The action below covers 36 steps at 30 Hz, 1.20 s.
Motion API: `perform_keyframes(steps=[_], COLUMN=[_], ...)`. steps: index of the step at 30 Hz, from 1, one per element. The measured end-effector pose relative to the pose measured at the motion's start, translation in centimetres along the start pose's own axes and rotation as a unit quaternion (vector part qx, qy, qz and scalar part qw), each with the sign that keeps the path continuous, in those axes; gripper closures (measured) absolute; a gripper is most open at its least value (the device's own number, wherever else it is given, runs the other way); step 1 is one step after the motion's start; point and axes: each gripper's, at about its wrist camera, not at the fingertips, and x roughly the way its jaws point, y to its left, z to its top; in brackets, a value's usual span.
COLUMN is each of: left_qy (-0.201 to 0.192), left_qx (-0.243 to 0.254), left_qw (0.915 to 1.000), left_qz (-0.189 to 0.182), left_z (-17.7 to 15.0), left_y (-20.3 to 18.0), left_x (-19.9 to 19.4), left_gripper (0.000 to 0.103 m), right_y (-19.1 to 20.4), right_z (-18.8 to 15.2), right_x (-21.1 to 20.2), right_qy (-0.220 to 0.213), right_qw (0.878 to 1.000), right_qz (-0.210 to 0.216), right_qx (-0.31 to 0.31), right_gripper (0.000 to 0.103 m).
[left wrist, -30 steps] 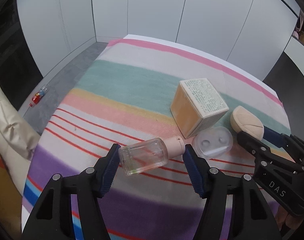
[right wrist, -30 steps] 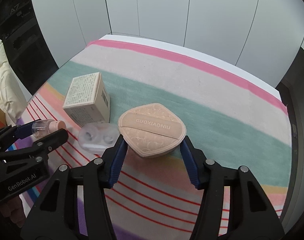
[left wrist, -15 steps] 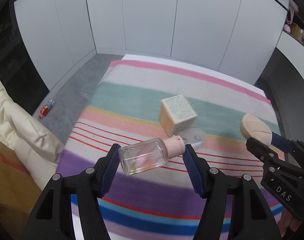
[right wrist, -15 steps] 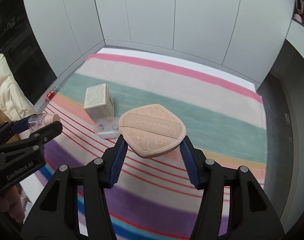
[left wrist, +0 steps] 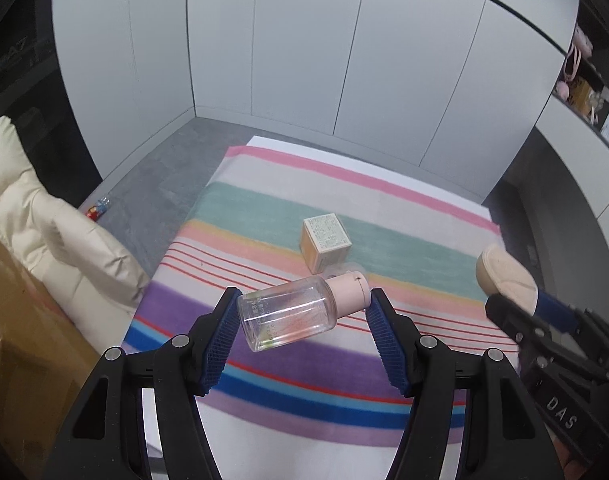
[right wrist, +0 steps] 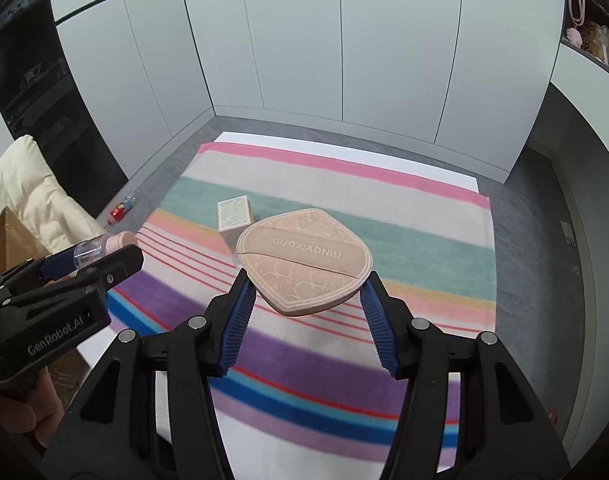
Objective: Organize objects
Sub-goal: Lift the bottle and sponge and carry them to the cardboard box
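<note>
My left gripper [left wrist: 302, 300] is shut on a clear bottle with a pink cap [left wrist: 292, 314], held sideways high above the striped cloth [left wrist: 264, 200]. My right gripper [right wrist: 304, 284] is shut on a beige powder puff [right wrist: 304, 260], also held high. Each shows in the other view: the puff [left wrist: 502, 272] at the right, the bottle [right wrist: 100, 246] at the left. A cream box [left wrist: 326, 238] stands on the green stripe, also in the right wrist view [right wrist: 234, 218]. A clear lens case [left wrist: 340, 268] lies beside it, mostly hidden by the bottle cap.
A cream padded jacket [left wrist: 36, 216] and a cardboard box [left wrist: 20, 320] are at the left of the table. A small bottle [left wrist: 97, 208] lies on the grey floor. White cabinet doors [left wrist: 304, 60] stand behind. Shelves with items [left wrist: 584, 88] are at the right.
Both grippers have risen and pulled back from the table with the bottle and the puff. The box and lens case now look small and far below.
</note>
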Motion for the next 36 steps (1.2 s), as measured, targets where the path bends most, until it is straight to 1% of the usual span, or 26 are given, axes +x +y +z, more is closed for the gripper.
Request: perform_keyframes(steps=[3,9,12,15,19,22,25,28,31,36], left_qy=[-0.006,-0.025,-0.034,-0.045,-0.049,-0.058,-0.07,-0.091,-0.11,-0.108], left_qx=[-0.003,0.005,0.001,-0.008,-0.028,-0.037,-0.047,-0.053,-0.048,-0.074], left_qw=[1.0,0.9996,0.9994,0.9989,0.9984,0.9975,0.9963,0.9943,0.9923,0.9903], left_qz=[-0.001,0.012,0.01,0.011,0.01,0.013,0.018,0.016,0.031,0.046], left_z=[-0.6,-2.0,-2.3,-2.6,-2.7,-2.7,-2.4,-2.0,-2.0,-2.2], left_y=[0.3,1.1,2.0,3.0,4.7,6.0,7.1,8.4,9.5,12.8], left_x=[-1.7,-4.8,-5.9,-6.7,-7.5,-8.3,-9.4,-11.1,-12.5,-13.0], left_gripper=[0.038,0.038,0.038,0.038,0.038,0.038,0.038,0.038,0.038,0.038], right_y=[0.7,2.0,2.8,3.5,4.6,5.7,7.3,8.9,10.5,13.2], right_z=[-0.6,-1.4,-1.8,-2.1,-1.7,-0.9,-0.2,0.3,0.5,0.9], right_x=[-1.8,-4.2,-5.1,-5.3,-6.2,-6.8,-7.4,-8.1,-8.3,-7.5], right_qy=[-0.003,-0.008,-0.018,-0.015,-0.019,-0.022,-0.036,-0.05,-0.056,-0.055], right_qw=[1.0,1.0,1.0,1.0,1.0,0.999,0.998,0.997,0.995,0.994], right_qz=[0.003,0.013,0.015,0.022,0.019,0.039,0.043,0.053,0.063,0.079], right_qx=[-0.002,-0.005,-0.008,-0.006,-0.008,-0.01,-0.029,-0.038,-0.045,-0.057], right_gripper=[0.046,0.046,0.046,0.046,0.046,0.046,0.046,0.046,0.046,0.046])
